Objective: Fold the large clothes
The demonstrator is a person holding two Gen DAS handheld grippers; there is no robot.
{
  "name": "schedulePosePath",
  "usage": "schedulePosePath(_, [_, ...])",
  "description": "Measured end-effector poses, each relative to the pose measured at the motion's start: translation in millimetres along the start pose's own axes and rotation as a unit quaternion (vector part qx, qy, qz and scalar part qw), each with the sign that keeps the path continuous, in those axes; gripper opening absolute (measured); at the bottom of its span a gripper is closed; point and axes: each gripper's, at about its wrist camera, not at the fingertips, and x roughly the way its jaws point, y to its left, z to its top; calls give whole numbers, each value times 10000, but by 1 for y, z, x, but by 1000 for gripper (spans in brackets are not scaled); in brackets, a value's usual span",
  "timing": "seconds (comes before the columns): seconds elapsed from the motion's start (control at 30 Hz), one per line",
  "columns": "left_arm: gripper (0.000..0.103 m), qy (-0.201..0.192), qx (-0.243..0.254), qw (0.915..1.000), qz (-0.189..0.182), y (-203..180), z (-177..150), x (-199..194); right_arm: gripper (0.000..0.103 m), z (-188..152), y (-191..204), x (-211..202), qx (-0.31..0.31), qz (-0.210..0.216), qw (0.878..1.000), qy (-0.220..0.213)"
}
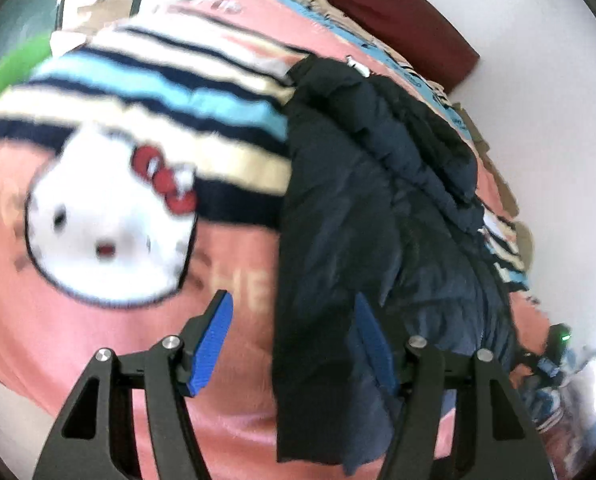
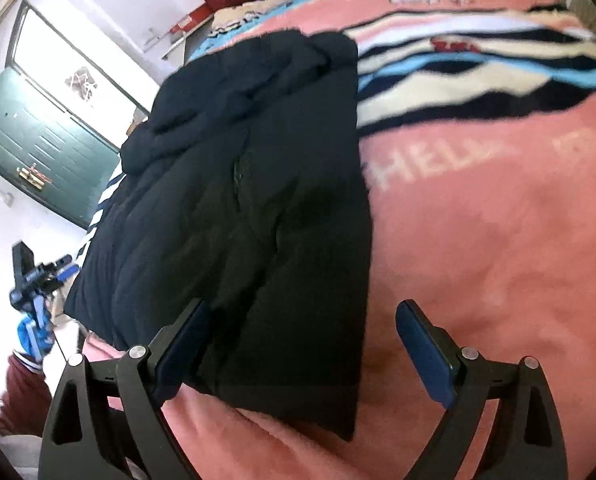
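We are folding the dark navy padded jacket [image 2: 233,208] on the pink fleece blanket [image 2: 478,240].
Both tongs, left [image 1: 293,344] and right [image 2: 302,344], are standing spread and empty, freeing the folded jacket.

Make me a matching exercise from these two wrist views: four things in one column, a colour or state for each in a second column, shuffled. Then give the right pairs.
Things
1. padded jacket
2. blanket
3. door
4. right gripper

Colours or states
A. green, with panels
B. fingers apart, nothing pressed between them
C. dark navy, lying folded lengthwise on the bed
D. pink, with stripes and a white cat face

Pairs: 1-C, 2-D, 3-A, 4-B

The cat face shows in the left wrist view, beside the jacket.
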Motion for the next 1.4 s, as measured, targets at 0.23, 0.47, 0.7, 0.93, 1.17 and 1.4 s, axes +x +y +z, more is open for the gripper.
schedulePosePath(0.23, [62, 511, -723, 9823, -1651, 17, -36, 39, 94, 1, 1, 22, 131, 292, 9994, 142])
schedulePosePath(0.47, [62, 539, -651, 9764, -1986, -3, -60, 50, 94, -2, 0, 27, 351, 560, 9976, 214])
schedulePosePath(0.7, [46, 454, -281, 9853, -1623, -24, -64, 45, 64, -12, 5, 33, 492, 664, 9953, 496])
schedulePosePath(0.93, [18, 260, -108, 9840, -1758, -43, -47, 30, 21, -7, 10, 22, 586, 1194, 9903, 400])
schedulePosePath(1.17, [17, -249, -214, 9710, -2368, -67, 1, -5, 19, 24, 16, -8, 880, 1949, 9764, -297])
schedulePosePath(1.4, [17, -743, -693, 9400, -3257, -93, 79, -17, 19, 104, 11, -46, 1455, 2754, 9406, -1351])
